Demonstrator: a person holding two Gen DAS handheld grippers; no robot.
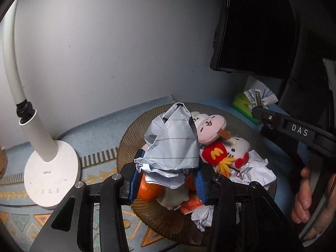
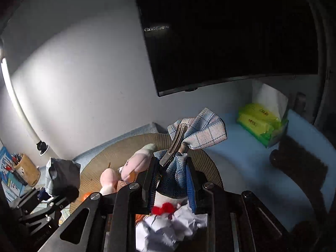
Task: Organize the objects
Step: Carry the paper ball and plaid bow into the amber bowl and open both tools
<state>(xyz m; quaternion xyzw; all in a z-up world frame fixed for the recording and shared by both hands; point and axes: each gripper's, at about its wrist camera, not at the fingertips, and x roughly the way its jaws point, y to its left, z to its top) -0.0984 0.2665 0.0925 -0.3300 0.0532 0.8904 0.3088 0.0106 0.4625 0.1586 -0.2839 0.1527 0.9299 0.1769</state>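
only the right wrist view shows a pen cup point(image 2: 26, 169) beside the lamp.

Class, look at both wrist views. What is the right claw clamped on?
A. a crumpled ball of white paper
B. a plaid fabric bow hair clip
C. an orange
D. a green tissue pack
B: in the right wrist view the right claw is shut on the blue plaid bow hair clip, whose metal clip sticks up between the pads, above the round woven tray.
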